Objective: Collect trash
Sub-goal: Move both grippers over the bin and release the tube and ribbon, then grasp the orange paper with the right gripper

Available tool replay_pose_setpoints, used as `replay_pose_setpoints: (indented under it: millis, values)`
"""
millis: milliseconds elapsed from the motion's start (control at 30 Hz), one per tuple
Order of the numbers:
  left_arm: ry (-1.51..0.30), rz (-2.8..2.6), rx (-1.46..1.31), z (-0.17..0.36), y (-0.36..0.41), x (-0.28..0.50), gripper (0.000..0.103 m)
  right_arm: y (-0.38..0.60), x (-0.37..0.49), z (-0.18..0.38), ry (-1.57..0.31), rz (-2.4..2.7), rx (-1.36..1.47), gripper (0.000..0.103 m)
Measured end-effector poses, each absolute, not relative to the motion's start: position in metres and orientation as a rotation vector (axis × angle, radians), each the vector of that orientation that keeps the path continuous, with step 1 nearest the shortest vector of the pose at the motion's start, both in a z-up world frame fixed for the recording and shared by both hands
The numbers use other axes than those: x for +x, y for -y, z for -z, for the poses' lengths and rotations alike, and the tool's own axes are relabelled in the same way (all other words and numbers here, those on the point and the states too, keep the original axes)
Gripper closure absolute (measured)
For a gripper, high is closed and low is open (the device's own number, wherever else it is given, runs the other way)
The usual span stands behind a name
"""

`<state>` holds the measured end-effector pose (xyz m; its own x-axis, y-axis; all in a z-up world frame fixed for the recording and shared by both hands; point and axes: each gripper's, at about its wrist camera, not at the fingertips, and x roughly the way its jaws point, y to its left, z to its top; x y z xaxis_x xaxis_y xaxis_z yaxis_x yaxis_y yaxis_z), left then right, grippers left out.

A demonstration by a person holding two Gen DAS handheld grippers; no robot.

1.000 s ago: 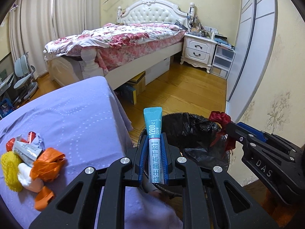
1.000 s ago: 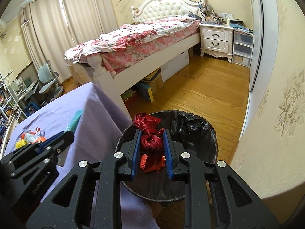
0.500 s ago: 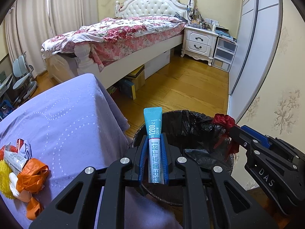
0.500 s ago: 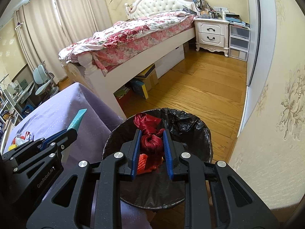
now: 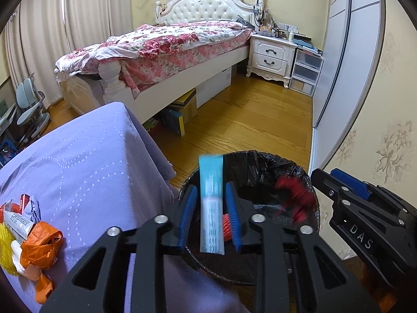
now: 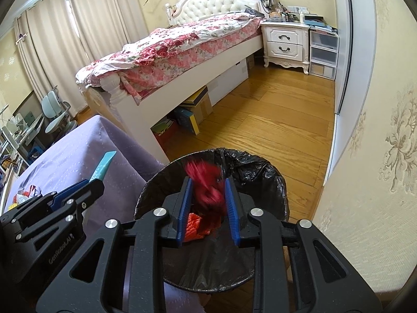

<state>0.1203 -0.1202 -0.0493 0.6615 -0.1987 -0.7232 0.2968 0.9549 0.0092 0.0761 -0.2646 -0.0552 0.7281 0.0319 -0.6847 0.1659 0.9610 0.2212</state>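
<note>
Both grippers hung over bin (image 5: 307,174) rim. Left gripper (image 5: 211,216) spread, blue tube (image 5: 211,206) loose between. Right gripper (image 6: 208,203) spread around blurred red bundle (image 6: 207,185). Left view alone showed trash pile (image 5: 28,237) on purple cloth (image 5: 91,161).

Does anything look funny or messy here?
Yes. Both grippers are open over the black bin, and the blue tube and red ribbon look blurry, dropping in. Crumpled wrappers sit heaped on the purple table.

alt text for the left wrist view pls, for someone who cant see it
The left gripper is open over a black-lined trash bin, with a blurred teal tube loose between its fingers. The right gripper reaches in from the right near a blurred red bundle, and more trash lies on the purple-covered table at left.
</note>
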Motion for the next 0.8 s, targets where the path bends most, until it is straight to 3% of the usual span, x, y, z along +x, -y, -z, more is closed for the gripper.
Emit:
replay_pose_setpoints:
  millis: [200,333,567,800]
  values:
    - [-0.784,0.269,0.113,0.045,0.116,0.118,0.041,0.266,0.072,0.051,-0.741,0.096,0.278,0.058]
    - [-0.780,0.260,0.101,0.041,0.111,0.113,0.032,0.267,0.066,0.047,-0.736,0.107,0.280,0.052]
    - [-0.768,0.224,0.101,0.034,0.092,0.097,0.029,0.259,0.053,0.039,-0.728,0.108,0.277,0.042]
    - [-0.769,0.163,0.076,0.030,0.056,0.077,0.028,0.240,0.036,0.035,-0.737,0.078,0.275,0.040]
